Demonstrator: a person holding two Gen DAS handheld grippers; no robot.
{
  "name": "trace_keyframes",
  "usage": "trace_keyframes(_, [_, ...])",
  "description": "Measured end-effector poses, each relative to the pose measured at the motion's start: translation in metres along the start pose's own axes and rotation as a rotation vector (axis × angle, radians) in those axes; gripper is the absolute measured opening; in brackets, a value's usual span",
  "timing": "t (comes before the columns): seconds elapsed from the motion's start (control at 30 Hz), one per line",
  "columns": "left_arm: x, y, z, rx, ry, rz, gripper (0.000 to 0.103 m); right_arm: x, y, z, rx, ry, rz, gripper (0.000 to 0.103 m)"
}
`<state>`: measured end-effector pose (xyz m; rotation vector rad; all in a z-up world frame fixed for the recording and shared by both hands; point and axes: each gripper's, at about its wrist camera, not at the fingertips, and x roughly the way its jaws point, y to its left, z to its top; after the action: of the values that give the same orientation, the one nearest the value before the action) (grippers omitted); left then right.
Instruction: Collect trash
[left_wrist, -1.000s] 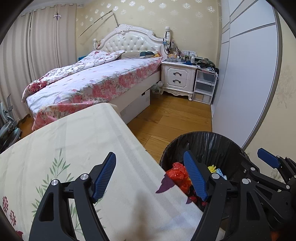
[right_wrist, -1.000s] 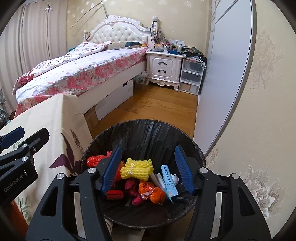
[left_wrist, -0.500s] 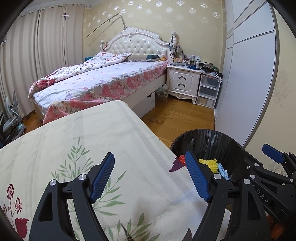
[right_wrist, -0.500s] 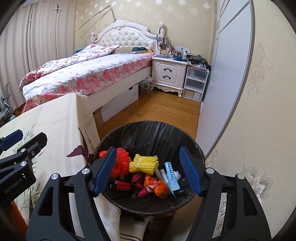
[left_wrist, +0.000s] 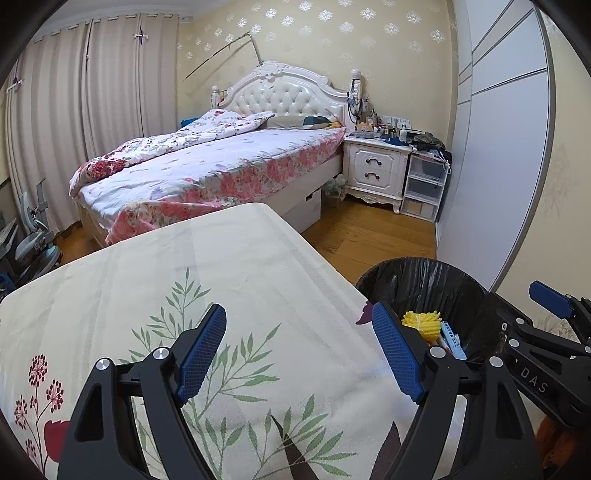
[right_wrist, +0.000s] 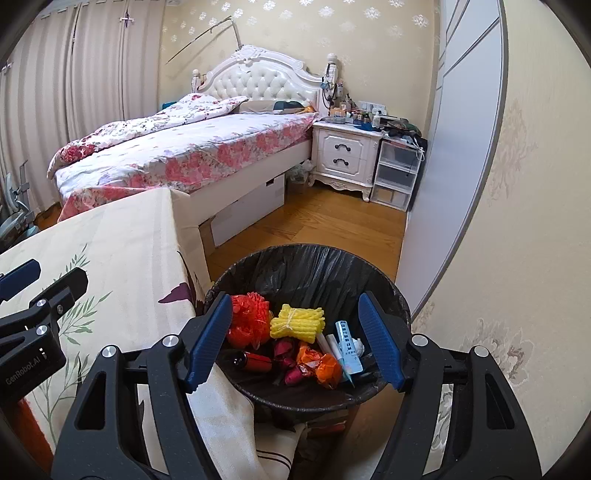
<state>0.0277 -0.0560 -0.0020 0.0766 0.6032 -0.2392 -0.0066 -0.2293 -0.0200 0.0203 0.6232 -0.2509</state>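
A black-lined trash bin (right_wrist: 317, 266) stands on the floor by the table's right edge; it also shows in the left wrist view (left_wrist: 424, 277). Inside lie a yellow foam net (right_wrist: 297, 323), a red-orange mesh ball (right_wrist: 249, 319), orange wrappers (right_wrist: 321, 365), a white-blue tube box (right_wrist: 347, 345) and dark red bits. My right gripper (right_wrist: 295, 341) is open and empty above the bin's near side. My left gripper (left_wrist: 299, 350) is open and empty above the floral tablecloth (left_wrist: 184, 277), left of the bin.
A bed (left_wrist: 221, 166) with a floral cover stands beyond the table. A white nightstand (left_wrist: 373, 170) and plastic drawers (left_wrist: 424, 188) stand by the grey wardrobe (left_wrist: 498, 147). Wooden floor (right_wrist: 332, 221) lies between bed and bin. The wall (right_wrist: 517, 221) is close on the right.
Both grippers have drawn back and up from the bin. The left one has moved left over the tablecloth, so more table shows. Both stayed open.
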Motion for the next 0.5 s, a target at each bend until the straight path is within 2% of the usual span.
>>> trace_keyframes(0.5, [-0.0019,0.0038,0.0008,-0.007,-0.005,0.002,0.079,-0.003,0.0006,0.0,0.0,-0.008,-0.004,0.069])
